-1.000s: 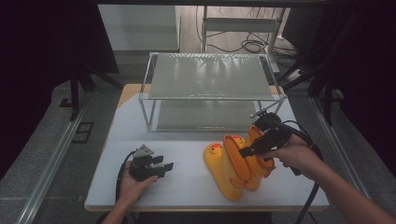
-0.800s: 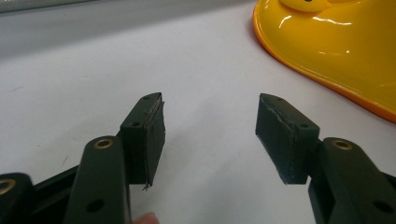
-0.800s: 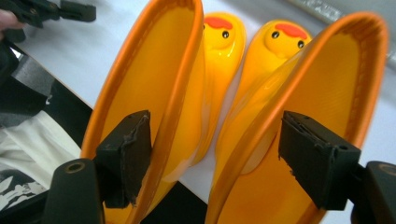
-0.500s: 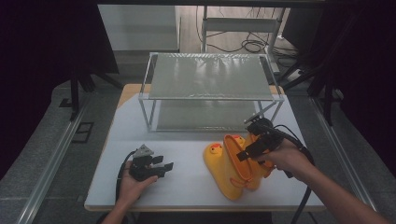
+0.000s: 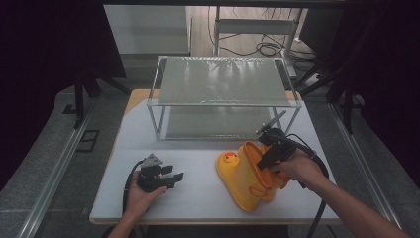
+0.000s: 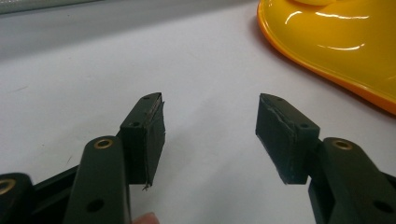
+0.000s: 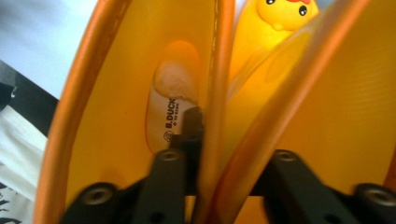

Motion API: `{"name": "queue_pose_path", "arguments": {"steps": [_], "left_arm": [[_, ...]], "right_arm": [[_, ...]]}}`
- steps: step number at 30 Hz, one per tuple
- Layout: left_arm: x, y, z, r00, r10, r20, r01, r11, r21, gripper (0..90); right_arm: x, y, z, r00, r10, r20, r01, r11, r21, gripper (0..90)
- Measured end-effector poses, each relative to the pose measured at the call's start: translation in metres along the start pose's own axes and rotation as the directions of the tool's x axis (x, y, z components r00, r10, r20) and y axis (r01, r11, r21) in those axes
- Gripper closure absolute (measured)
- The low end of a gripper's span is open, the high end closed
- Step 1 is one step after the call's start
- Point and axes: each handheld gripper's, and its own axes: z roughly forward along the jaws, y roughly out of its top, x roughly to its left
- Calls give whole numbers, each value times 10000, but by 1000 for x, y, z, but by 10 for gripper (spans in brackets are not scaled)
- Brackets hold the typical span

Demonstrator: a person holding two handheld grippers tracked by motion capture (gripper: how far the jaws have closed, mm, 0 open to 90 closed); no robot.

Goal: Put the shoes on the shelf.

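A pair of yellow rubber boots point(image 5: 245, 181) with a duck face on the toe stands at the right front of the white table point(image 5: 198, 148). My right gripper point(image 5: 263, 157) is shut on the boots' top rims. In the right gripper view its jaws pinch the two adjoining boot walls point(image 7: 212, 70) together, one finger point(image 7: 192, 123) inside the left boot over a printed insole. The duck face point(image 7: 285, 11) shows at the top. My left gripper point(image 5: 174, 176) rests open on the table at the left front. Nothing lies between its pads point(image 6: 147, 130), and a boot's glossy yellow side point(image 6: 336, 42) lies beyond.
A two-tier metal rack point(image 5: 223, 82) with mesh shelves stands at the back of the table, just behind the boots. Cables trail from both grippers. Dark curtains and floor cables surround the table.
My right gripper has shifted a little left and nearer with the boots, tipping them more upright. The left gripper has stayed put.
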Motion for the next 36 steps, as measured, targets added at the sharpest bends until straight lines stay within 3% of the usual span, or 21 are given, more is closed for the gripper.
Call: {"name": "queue_pose_path", "arguments": {"steps": [5, 10, 13, 21, 29, 36], "left_arm": [[0, 0, 0, 10000, -7, -25, 7, 10000, -4, 419], [0, 0, 0, 10000, -1, -34, 2, 10000, 7, 419], [1, 0, -1, 10000, -19, -32, 19, 10000, -19, 419], [2, 0, -1, 10000, -37, -43, 37, 10000, -16, 419], [1, 0, 0, 9999, -92, -40, 92, 10000, -9, 419], [1, 0, 0, 10000, -38, -32, 38, 10000, 10, 419]], "right_arm": [[-7, -2, 0, 9992, 261, -299, -263, 9996, -73, 855], [-11, -1, -1, 9987, 240, -441, -245, 9997, -97, 862], [-15, -1, -2, 9964, 523, -670, -532, 9985, -121, 864], [-25, -3, -10, 9963, 567, -651, -582, 9981, -222, 866], [-31, -5, -26, 9929, 558, -1053, -613, 9969, -493, 867], [-33, -6, -49, 9844, 537, -1676, -735, 9907, -1142, 867]]}}
